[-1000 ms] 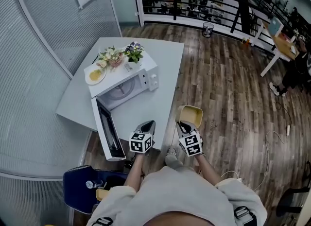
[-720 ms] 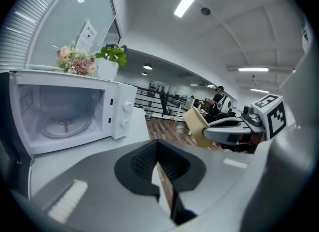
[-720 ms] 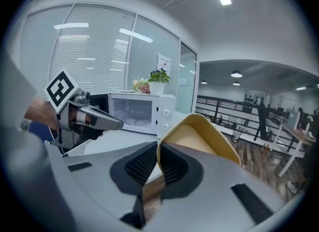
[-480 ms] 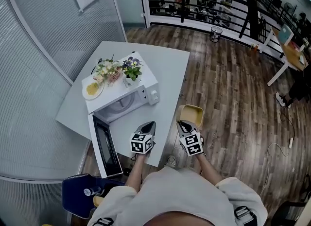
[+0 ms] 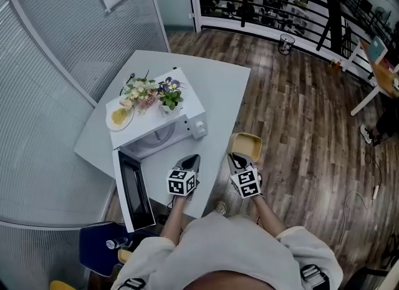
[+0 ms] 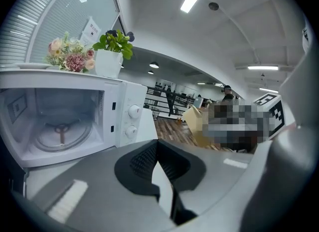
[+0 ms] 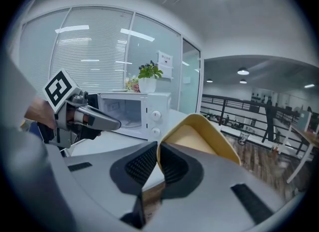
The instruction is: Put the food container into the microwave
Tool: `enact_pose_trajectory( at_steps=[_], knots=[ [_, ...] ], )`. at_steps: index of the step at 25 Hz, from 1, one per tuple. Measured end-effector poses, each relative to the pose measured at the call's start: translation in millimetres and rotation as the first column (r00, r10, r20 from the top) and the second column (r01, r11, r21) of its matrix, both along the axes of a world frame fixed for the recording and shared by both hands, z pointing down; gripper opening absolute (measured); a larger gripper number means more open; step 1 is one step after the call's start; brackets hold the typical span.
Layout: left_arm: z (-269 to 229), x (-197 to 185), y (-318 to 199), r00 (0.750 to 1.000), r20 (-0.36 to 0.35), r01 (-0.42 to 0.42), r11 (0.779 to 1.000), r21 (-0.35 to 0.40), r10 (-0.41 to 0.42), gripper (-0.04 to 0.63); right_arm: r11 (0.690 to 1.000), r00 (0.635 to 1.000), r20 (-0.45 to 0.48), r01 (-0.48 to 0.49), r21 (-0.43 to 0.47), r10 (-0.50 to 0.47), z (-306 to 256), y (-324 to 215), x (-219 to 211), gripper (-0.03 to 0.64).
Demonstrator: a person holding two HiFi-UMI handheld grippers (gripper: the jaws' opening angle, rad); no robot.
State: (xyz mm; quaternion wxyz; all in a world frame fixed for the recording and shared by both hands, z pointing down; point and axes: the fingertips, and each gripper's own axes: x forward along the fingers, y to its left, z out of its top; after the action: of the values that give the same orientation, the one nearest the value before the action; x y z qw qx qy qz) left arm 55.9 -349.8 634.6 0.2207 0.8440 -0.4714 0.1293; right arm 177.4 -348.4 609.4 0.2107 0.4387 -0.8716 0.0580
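A: Holding what?
B: The right gripper pinches the yellow food container's rim, over the floor beside the table, near the open microwave.
A: And the left gripper?
B: Jaws pressed together, empty.

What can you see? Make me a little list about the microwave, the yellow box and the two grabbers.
microwave: on the table, door open
inside: only the turntable
on top: flowers and a plate
container: yellow, over the floor beside the table
right gripper: shut on the container's rim
left gripper: shut, empty
container in microwave: not yet
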Motion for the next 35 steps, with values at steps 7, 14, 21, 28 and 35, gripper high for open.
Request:
enact_pose_trajectory(
  at_steps=[7, 14, 21, 28, 35],
  knots=[
    [6, -20, 14, 0.998, 0.012, 0.060, 0.998, -0.016, -0.060, 0.011, 0.998, 0.998, -0.004, 0.055, -0.018, -0.055, 12, 10, -13, 0.029],
    [7, -56, 36, 0.987, 0.022, 0.157, 0.987, -0.025, -0.157, 0.011, 0.986, 0.987, -0.003, 0.160, -0.050, -0.161, 20, 24, -50, 0.029],
    [9, -107, 66, 0.954, 0.027, 0.299, 0.954, -0.034, -0.298, 0.011, 0.944, 0.945, -0.001, 0.325, -0.061, -0.326, 19, 38, -114, 0.029],
    [10, -152, 84, 0.918, 0.019, 0.395, 0.918, -0.037, -0.395, 0.011, 0.893, 0.895, -0.009, 0.445, -0.062, -0.446, 19, 47, -173, 0.029],
    [14, -183, 77, 0.907, -0.002, 0.421, 0.906, -0.038, -0.421, 0.011, 0.861, 0.861, -0.029, 0.505, -0.059, -0.507, 20, 48, -221, 0.029]
  ],
)
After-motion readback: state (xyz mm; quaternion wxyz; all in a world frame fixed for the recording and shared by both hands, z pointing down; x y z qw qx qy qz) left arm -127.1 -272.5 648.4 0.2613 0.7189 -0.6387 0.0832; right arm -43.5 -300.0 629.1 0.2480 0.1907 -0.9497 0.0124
